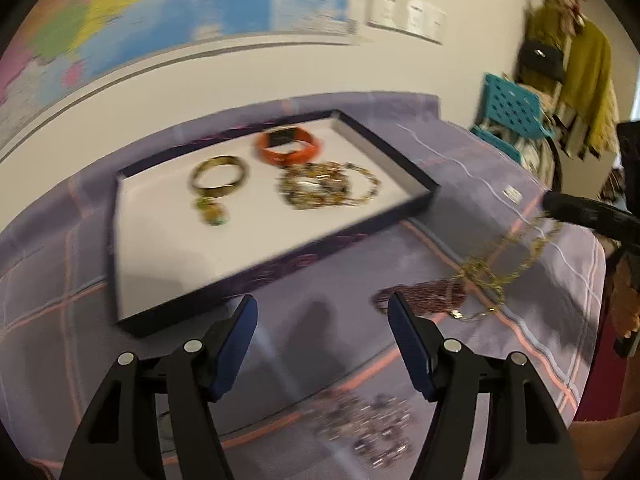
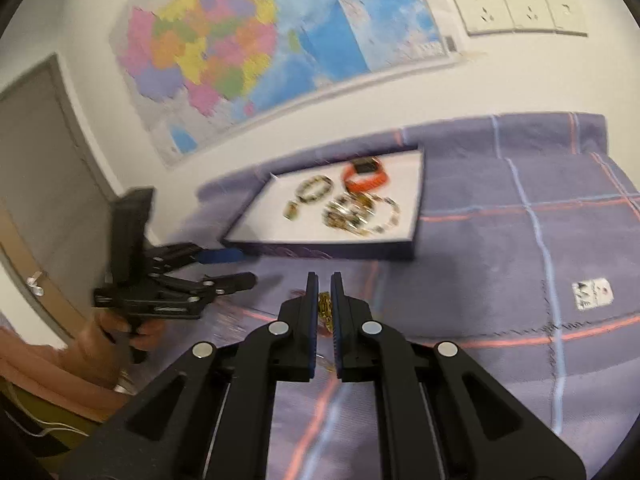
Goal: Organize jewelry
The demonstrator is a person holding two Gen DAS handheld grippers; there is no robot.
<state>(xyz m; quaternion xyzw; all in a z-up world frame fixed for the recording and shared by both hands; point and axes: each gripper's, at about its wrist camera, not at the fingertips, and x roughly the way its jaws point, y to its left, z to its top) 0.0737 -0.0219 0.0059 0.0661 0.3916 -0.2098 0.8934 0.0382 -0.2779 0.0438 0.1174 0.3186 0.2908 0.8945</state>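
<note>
A shallow dark-rimmed tray (image 1: pixel 424 190) (image 2: pixel 416 240) with a white floor lies on the purple checked cloth. In it are an orange bangle (image 1: pixel 288 146) (image 2: pixel 365 179), a gold-green bangle with a charm (image 1: pixel 218 178) (image 2: pixel 314 192) and a heap of beaded bracelets (image 1: pixel 324 186) (image 2: pixel 360 212). My right gripper (image 2: pixel 325 280) (image 1: pixel 550 202) is shut on a gold chain necklace (image 2: pixel 325 308) (image 1: pixel 504 260), lifted right of the tray. My left gripper (image 1: pixel 322 304) (image 2: pixel 236 268) is open and empty, in front of the tray. A dark red beaded piece (image 1: pixel 420 296) and a blurred dark beaded piece (image 1: pixel 372 428) lie on the cloth.
A map (image 2: pixel 248 40) and wall sockets (image 2: pixel 520 8) are on the white wall behind the table. A teal crate (image 1: pixel 512 108) and hanging yellow-green clothes (image 1: pixel 584 72) stand at the right. A white label (image 2: pixel 594 292) is on the cloth.
</note>
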